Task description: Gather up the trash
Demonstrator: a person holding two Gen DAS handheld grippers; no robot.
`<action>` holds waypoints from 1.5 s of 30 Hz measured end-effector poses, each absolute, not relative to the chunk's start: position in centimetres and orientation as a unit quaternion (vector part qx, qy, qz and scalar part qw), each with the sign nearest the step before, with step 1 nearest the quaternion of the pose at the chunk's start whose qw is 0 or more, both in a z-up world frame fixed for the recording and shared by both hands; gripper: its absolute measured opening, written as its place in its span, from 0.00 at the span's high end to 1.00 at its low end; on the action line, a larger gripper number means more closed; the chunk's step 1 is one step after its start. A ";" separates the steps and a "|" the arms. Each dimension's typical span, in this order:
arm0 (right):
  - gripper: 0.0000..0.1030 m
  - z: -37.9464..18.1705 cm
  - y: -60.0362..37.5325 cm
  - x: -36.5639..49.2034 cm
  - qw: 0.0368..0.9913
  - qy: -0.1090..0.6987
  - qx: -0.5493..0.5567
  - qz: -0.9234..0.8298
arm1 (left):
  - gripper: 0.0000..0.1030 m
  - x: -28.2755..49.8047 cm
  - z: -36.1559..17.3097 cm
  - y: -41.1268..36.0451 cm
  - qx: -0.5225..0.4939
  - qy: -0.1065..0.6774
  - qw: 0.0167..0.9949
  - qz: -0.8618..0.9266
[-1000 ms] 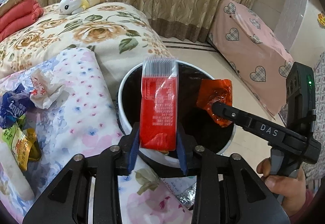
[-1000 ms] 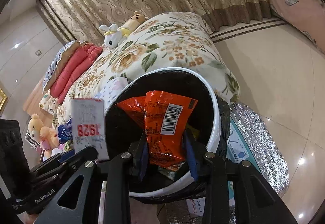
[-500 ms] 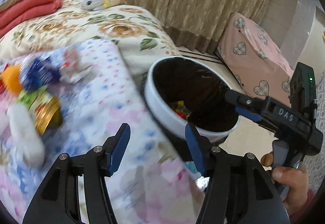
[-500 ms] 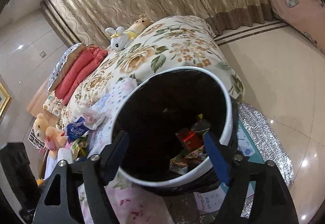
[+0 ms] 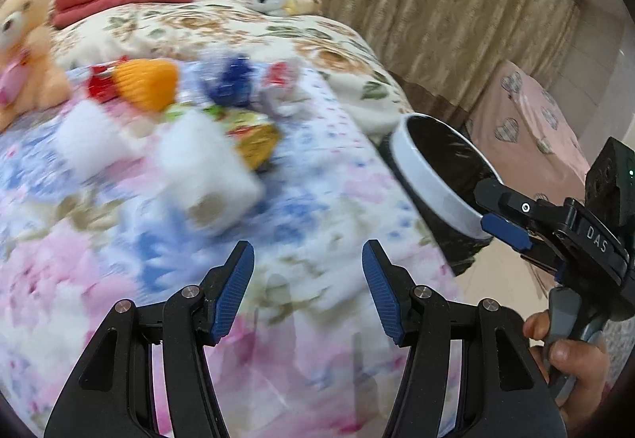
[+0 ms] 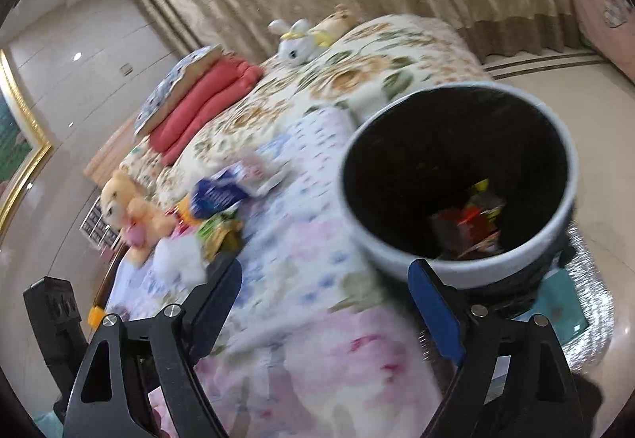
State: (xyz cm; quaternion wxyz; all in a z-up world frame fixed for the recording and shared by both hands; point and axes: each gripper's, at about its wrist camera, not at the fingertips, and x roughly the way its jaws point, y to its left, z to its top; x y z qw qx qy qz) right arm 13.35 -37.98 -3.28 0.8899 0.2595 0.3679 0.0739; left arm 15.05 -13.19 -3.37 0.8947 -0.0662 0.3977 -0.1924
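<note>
left gripper [image 5: 308,279]: jaws spread, nothing between them, over the pastel floral blanket [image 5: 317,207]; they've just been opening
right gripper [image 6: 325,303]: spread wide and empty at the bin's near rim; also just been opening
bin [image 6: 468,263]: white rim, black liner, just beside the bed edge, wrappers at the bottom
trash pile [image 5: 206,108]: pretty blurry, blue, yellow and white wrappers on the blanket, well ahead of the left jaws
teddy bear [image 5: 27,53]: far left, beside the pile

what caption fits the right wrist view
Open right gripper above the floral quilt, beside the trash bin holding wrappers.
</note>
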 end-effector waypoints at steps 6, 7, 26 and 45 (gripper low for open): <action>0.15 -3.0 -33.5 13.5 0.889 0.373 0.238 0.116 | 0.44 14.0 -3.7 -8.3 -0.094 0.393 0.902 -0.149; 0.15 -2.9 -32.8 13.5 0.888 0.375 0.235 0.122 | 0.44 13.8 -3.8 -7.7 -0.098 0.393 0.903 -0.143; 0.15 -4.5 -21.2 14.3 0.858 0.416 0.190 0.235 | 0.43 11.6 -5.9 4.4 -0.152 0.389 0.909 -0.020; 0.15 -6.2 -13.8 17.2 0.836 0.445 0.152 0.282 | 0.40 10.9 -7.1 10.9 -0.177 0.390 0.903 0.042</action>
